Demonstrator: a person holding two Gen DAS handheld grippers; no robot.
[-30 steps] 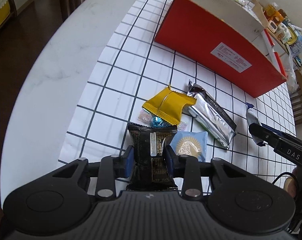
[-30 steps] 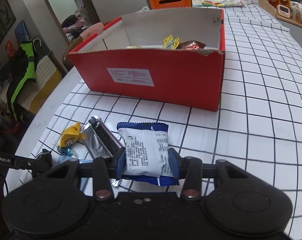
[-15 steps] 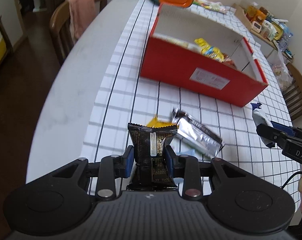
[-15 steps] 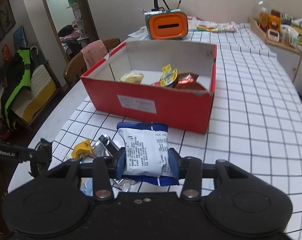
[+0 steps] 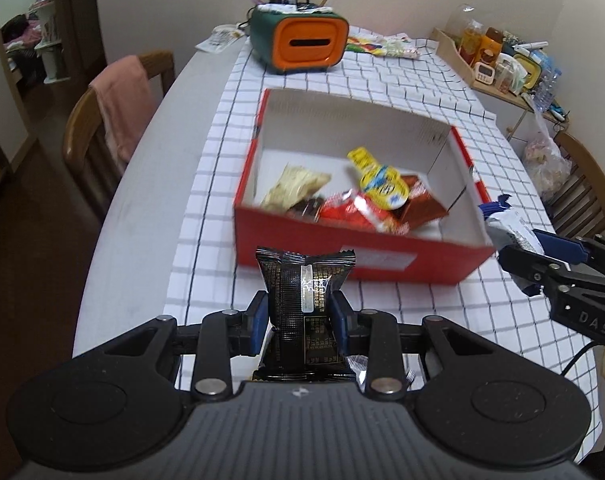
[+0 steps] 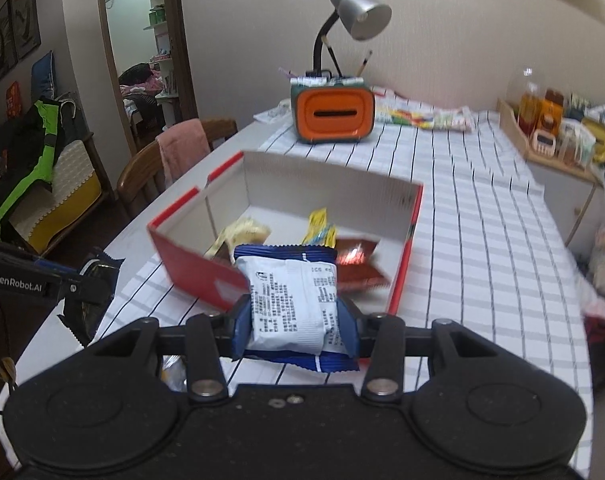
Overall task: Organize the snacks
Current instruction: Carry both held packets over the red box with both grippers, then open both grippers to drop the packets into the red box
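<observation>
My left gripper (image 5: 298,320) is shut on a black and gold snack packet (image 5: 304,292), held in the air in front of the red box (image 5: 342,256). My right gripper (image 6: 294,320) is shut on a blue and white snack packet (image 6: 292,304), also raised near the box (image 6: 198,272). The open box holds several snacks, among them a yellow packet (image 5: 378,178), a red packet (image 5: 354,212) and a pale packet (image 5: 294,184). The right gripper shows at the right of the left wrist view (image 5: 514,248), the left gripper at the left of the right wrist view (image 6: 86,280).
An orange and green desk organiser (image 5: 300,42) with a lamp (image 6: 354,16) stands behind the box. A wooden rack of bottles (image 5: 498,60) is at the far right. A chair with a pink towel (image 5: 118,100) stands left of the table. The checked cloth (image 6: 482,240) covers the table.
Both grippers have risen from the table with their packets and moved toward the red box, whose inside now shows. The loose snacks on the cloth have dropped out of sight.
</observation>
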